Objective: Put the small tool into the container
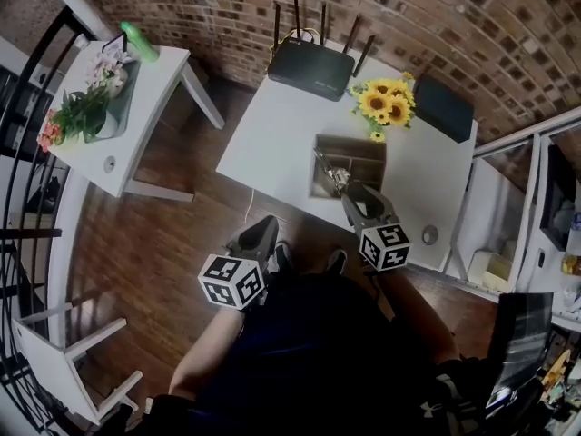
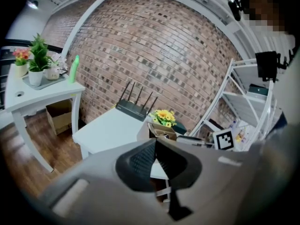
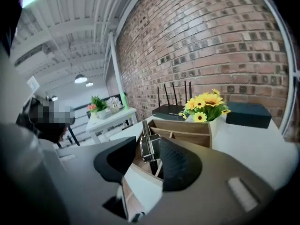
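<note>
Small tool [image 3: 149,146] upright in container [image 3: 187,136], between wide right fingers [image 3: 176,165]; left fingers [image 2: 140,161] closed; sunflowers [image 3: 206,104] behind.

table [image 1: 272,143] — white | router [image 1: 310,69] — black | sunflowers [image 1: 386,101] yellow | container [image 1: 349,138] brown

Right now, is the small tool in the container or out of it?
In: the small tool stands upright, its lower end inside the container, between the parted jaws of the right gripper.
</note>
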Motion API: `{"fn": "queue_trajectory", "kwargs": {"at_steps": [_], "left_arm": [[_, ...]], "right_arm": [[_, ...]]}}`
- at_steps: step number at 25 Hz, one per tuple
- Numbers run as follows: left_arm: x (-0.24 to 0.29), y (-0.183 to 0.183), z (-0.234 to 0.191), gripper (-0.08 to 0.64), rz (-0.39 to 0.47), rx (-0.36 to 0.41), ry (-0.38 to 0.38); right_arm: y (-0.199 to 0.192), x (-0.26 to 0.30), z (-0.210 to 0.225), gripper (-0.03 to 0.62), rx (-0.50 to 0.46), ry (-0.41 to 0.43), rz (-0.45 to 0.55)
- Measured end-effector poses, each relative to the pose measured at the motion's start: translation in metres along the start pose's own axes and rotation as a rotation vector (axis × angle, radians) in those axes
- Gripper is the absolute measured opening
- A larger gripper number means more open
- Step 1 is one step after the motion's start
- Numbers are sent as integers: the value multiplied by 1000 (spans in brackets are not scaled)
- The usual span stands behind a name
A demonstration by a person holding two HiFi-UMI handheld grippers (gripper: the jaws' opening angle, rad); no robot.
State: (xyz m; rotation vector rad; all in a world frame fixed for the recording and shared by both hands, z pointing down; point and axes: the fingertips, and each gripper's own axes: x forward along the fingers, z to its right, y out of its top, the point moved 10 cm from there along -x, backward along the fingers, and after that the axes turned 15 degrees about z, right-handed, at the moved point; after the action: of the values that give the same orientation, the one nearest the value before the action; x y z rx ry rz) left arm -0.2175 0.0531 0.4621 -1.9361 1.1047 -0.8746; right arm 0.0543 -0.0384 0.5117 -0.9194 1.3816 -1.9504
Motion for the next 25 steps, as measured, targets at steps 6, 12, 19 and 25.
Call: {"fn": "queue_trajectory", "kwargs": {"at_steps": [6,12,19,25], "left_arm": [[25,-7,29,3,-49,15,-92],[49,-12,72,3,-64,30,-165],[60,-23,111,3,-81,131,-217],[59,-26,120,3,-64,142,-205]], "right_arm": [[42,-46,7,17,252,31,185],[66,-85,13,11,276,28,232],[71,-113,24,11,292,10,268],[68,-119,28,11,272,36,262]]}}
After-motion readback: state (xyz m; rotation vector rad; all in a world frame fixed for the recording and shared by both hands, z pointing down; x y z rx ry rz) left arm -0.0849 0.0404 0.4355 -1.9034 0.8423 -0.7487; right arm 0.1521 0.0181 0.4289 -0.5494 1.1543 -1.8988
